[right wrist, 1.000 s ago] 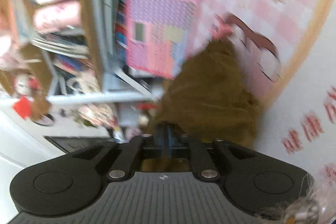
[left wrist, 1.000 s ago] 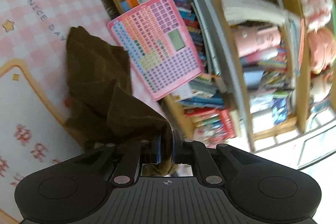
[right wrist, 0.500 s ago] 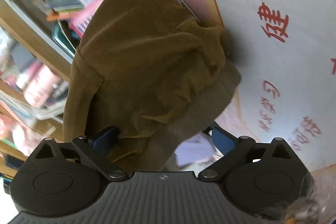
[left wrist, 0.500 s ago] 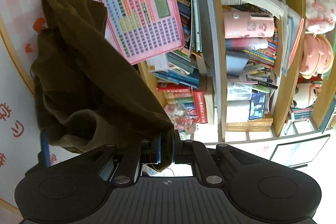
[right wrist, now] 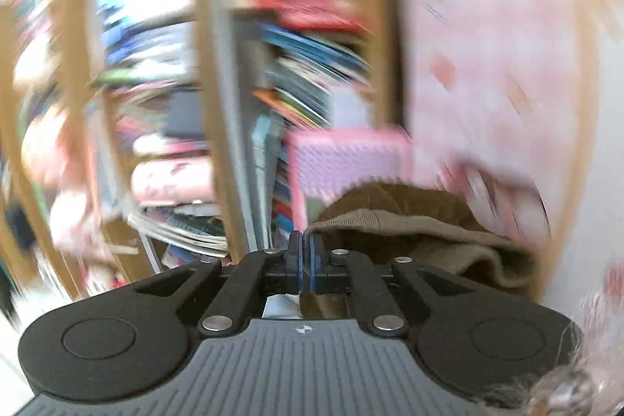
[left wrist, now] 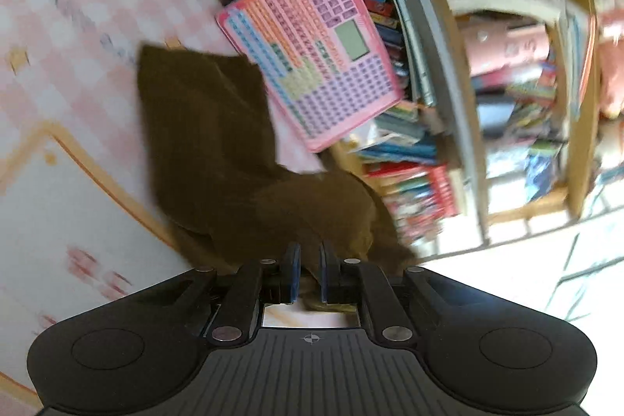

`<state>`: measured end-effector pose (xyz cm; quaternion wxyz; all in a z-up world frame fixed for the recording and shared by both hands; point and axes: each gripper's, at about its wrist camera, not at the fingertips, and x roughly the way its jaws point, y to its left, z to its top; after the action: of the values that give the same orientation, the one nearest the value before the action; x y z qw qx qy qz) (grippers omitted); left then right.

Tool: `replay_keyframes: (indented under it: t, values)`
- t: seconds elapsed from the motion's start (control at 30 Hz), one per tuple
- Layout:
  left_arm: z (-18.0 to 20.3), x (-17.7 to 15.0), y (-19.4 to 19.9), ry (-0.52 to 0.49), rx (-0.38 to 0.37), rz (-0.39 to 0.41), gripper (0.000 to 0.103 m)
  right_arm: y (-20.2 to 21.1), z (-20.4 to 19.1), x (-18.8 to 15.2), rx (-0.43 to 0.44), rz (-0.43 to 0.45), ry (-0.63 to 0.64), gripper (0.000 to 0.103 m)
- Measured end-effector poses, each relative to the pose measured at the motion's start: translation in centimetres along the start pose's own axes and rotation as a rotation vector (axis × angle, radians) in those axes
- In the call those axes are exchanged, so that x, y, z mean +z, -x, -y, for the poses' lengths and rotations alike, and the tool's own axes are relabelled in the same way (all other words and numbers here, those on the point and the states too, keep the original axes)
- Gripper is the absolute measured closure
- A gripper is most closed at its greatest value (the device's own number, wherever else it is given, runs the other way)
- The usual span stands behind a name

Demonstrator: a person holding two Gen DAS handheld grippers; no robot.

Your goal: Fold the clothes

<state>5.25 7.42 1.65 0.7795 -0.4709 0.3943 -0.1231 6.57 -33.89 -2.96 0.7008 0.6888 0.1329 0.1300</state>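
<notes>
**Both tongs clamped on brown garment above pink mat**

Left tongs [left wrist: 310, 269]: blue-padded fingers [left wrist: 291, 271] drawn near together, with a fold of the brown garment [left wrist: 218, 151] pinched between them. Cloth bunches just ahead of the fingertips, then runs away from the tongs as a long, flat panel ending in a squared corner on the pink checked mat [left wrist: 78, 6]. Whether the near part of the cloth lies on the mat or hangs free cannot be told.

Right tongs [right wrist: 306, 254]: fingers pressed almost fully together on a ribbed, lighter-brown edge of the same garment [right wrist: 409, 221]. The rest of the cloth heaps to the right of the fingers in soft folds. This view is heavily motion-blurred; fine detail is not readable.

Surroundings, left wrist view: mat shows an orange curved border line and a white area with red characters, blurred. Beyond the garment's far edge a pink keypad toy [left wrist: 312, 45] with rows of coloured keys and a small grey screen leans against a bookshelf [left wrist: 448, 84]. The garment's edge overlaps the toy's lower corner in this view; contact cannot be confirmed. Shelf is packed with books lying and standing.

Right wrist view: the pink toy [right wrist: 347, 158] appears just beyond the cloth, with the bookshelf [right wrist: 218, 104] and the pink mat [right wrist: 487, 45] behind, all smeared.
</notes>
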Motion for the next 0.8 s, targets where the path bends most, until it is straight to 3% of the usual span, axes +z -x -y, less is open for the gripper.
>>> replay_keyframes:
  t: [0.07,0.17,0.23,0.3,0.4,0.47,0.6,0.67,0.73,0.8]
  values:
    - [-0.9,0.6,0.7,-0.037,0.047,-0.004,0.086,0.2,-2.8,0.5,0.003,0.032,0.131,0.099]
    - [-2.5,1.5,2.5,-0.058,0.060,0.036,0.085,0.6,-6.8,1.2,0.010,0.079,0.320,0.099]
    - [-3.3,2.1,3.1,-0.048,0.053,0.059,0.085,0.4,-9.5,1.5,0.010,0.060,0.435,0.100]
    - [-3.7,2.7,3.5,-0.050,0.046,0.077,0.085,0.1,-11.3,0.4,-0.040,-0.012,0.558,0.100]
    - [-3.6,3.2,3.0,-0.090,0.044,0.074,0.085,-0.8,-10.0,-3.8,-0.157,-0.230,0.695,0.099]
    - [-3.1,3.2,2.2,-0.143,0.065,0.048,0.085,-0.7,-8.7,-5.4,-0.210,-0.315,0.737,0.099]
    - [-1.2,1.6,0.3,-0.370,0.164,-0.036,0.085,-0.2,-6.0,-8.2,-0.309,-0.465,0.806,0.096]
    - [-0.2,0.2,-0.8,-0.518,0.222,-0.083,0.080,0.1,-4.6,-9.5,-0.359,-0.541,0.840,0.077]
    - [1.0,-1.7,-2.0,-0.686,0.275,-0.129,0.072,0.4,-3.2,-10.9,-0.408,-0.616,0.872,0.066]
    - [2.4,-3.6,-2.9,-0.846,0.297,-0.148,0.072,0.6,-1.9,-12.3,-0.458,-0.692,0.904,0.066]
